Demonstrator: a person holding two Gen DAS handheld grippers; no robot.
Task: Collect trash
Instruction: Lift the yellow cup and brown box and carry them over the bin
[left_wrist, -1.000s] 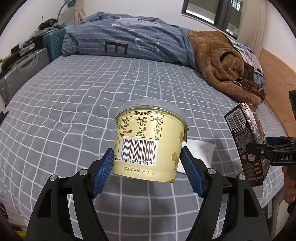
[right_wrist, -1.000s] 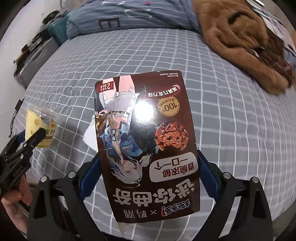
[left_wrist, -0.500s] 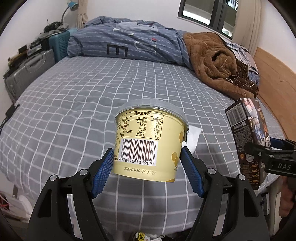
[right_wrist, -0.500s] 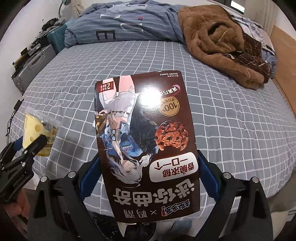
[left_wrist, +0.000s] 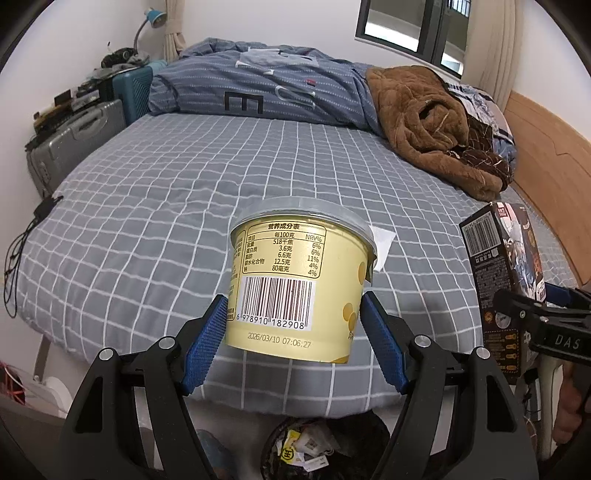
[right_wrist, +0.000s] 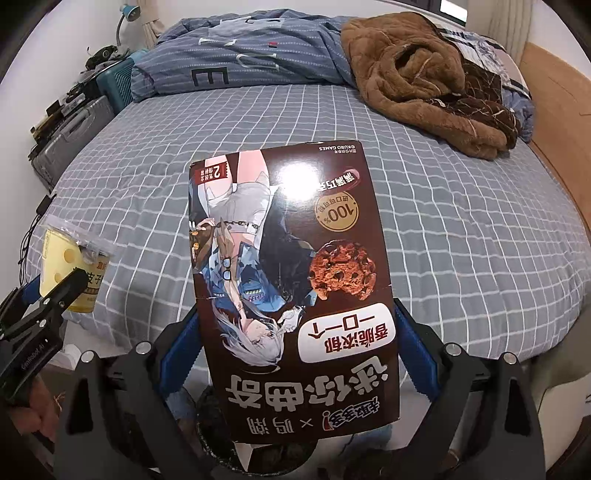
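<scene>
Checked bed (left_wrist: 147, 221) | left claw (left_wrist: 295, 332) grips yellow cup (left_wrist: 295, 280), barcode 6978910182908 | right claw (right_wrist: 295, 354) grips cookie box (right_wrist: 291, 277)

Cup (left_wrist: 295, 284): smooth pale-yellow plastic, foil-like lid. Cookie box (right_wrist: 291, 280): glossy printed cardboard. Bedsheet (left_wrist: 184, 206): matt checked cloth. Blanket (left_wrist: 424, 122): brown fleecy plush. Headboard (left_wrist: 546, 147): smooth wood.
</scene>
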